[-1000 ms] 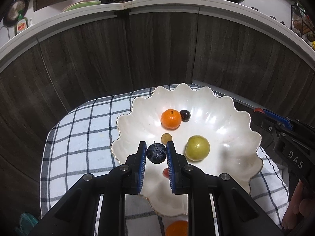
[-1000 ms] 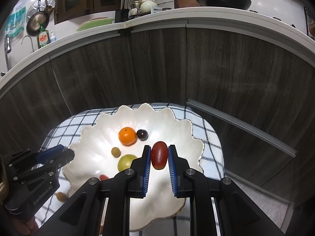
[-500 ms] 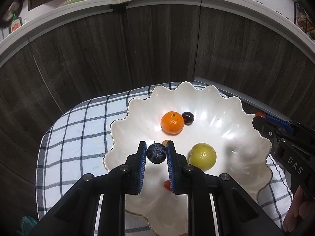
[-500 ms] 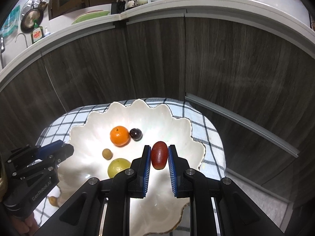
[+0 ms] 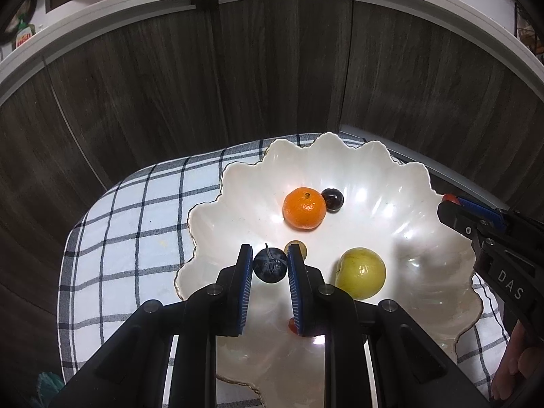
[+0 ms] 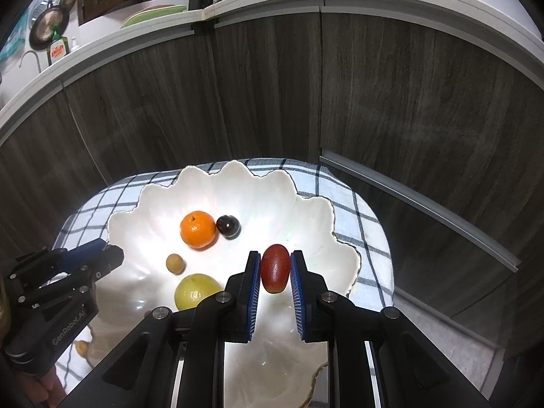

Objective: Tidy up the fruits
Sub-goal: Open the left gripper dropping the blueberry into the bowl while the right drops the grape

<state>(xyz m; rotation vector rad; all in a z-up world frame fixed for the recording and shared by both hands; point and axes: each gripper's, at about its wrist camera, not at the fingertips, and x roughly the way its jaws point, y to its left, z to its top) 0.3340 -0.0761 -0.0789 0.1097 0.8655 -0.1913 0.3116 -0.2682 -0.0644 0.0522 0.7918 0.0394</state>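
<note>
A white scalloped bowl (image 5: 401,183) (image 6: 306,214) sits on a checked cloth (image 5: 136,224). It holds an orange (image 5: 303,207) (image 6: 198,230), a dark cherry (image 5: 332,199) (image 6: 228,226), a yellow-green fruit (image 5: 361,272) (image 6: 195,290) and a small brown fruit (image 6: 175,263). My left gripper (image 5: 270,263) is shut on a dark blue round fruit (image 5: 270,266) above the bowl's left part. My right gripper (image 6: 274,268) is shut on a red oval fruit (image 6: 274,272) above the bowl's right part. A small red fruit (image 5: 291,324) peeks out beside the left finger.
Dark wood cabinet fronts (image 5: 272,78) curve behind the cloth under a white counter edge (image 6: 238,3). A small brown fruit (image 6: 81,347) lies on the cloth outside the bowl at the left. The cloth's right edge drops off (image 6: 380,238).
Both grippers have moved forward over the bowl while still holding their fruits. The bowl's contents sit closer to the fingertips in both views.
</note>
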